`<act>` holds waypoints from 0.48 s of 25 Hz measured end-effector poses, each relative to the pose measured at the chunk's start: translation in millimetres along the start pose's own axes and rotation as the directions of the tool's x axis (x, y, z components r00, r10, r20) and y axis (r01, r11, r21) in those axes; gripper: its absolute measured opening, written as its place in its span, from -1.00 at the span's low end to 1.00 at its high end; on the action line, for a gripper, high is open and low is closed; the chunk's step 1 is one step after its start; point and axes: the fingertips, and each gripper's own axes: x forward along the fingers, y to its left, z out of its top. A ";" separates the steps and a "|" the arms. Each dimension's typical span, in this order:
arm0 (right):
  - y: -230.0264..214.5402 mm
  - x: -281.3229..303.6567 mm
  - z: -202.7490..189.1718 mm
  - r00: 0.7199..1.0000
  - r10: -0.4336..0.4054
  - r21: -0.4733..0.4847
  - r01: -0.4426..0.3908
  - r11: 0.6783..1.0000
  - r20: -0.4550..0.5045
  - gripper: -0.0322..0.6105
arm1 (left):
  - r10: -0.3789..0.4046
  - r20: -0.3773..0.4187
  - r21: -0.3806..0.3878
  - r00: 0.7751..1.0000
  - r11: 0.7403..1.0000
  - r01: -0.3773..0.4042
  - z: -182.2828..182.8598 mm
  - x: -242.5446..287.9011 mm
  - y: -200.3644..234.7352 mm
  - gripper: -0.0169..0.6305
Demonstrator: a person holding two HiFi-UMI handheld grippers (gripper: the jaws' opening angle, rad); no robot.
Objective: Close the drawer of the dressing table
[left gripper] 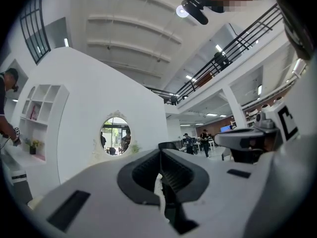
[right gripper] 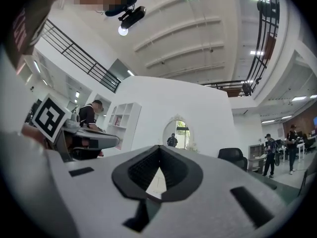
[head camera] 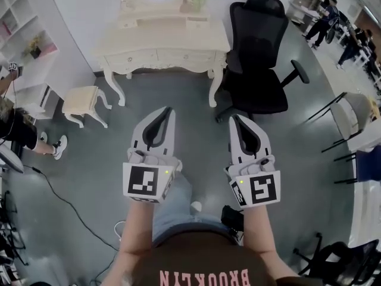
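The cream dressing table (head camera: 161,40) stands against the white wall ahead, with an oval mirror (left gripper: 115,135) above it; the same mirror (right gripper: 177,133) shows in the right gripper view. Its drawer fronts (head camera: 136,58) run along the front edge, and from here I cannot tell whether one stands out. My left gripper (head camera: 170,109) and right gripper (head camera: 234,118) hang side by side over the grey floor, well short of the table. Both point at it, tilted a little upward. The left gripper (left gripper: 160,150) is shut with nothing in it. So is the right gripper (right gripper: 159,147).
A black office chair (head camera: 259,58) stands right of the table, close to its right leg. A small cream stool (head camera: 80,100) sits to the table's left. White shelves (head camera: 24,28) line the left wall, with a person (head camera: 24,133) nearby. A cable (head camera: 65,201) lies on the floor.
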 end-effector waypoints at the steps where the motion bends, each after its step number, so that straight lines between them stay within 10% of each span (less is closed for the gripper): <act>1: 0.4 5.1 -1.6 1.000 0.003 -0.006 -0.003 1.000 -0.003 -0.90 | 0.004 0.000 0.001 1.000 1.000 -0.004 1.0 2.6 3.2 -0.92; 12: -15.1 129.2 -35.5 0.999 0.035 -0.024 -0.036 0.999 -0.025 -0.90 | -0.003 -0.004 0.000 1.000 1.000 0.003 -25.0 96.9 75.6 -0.92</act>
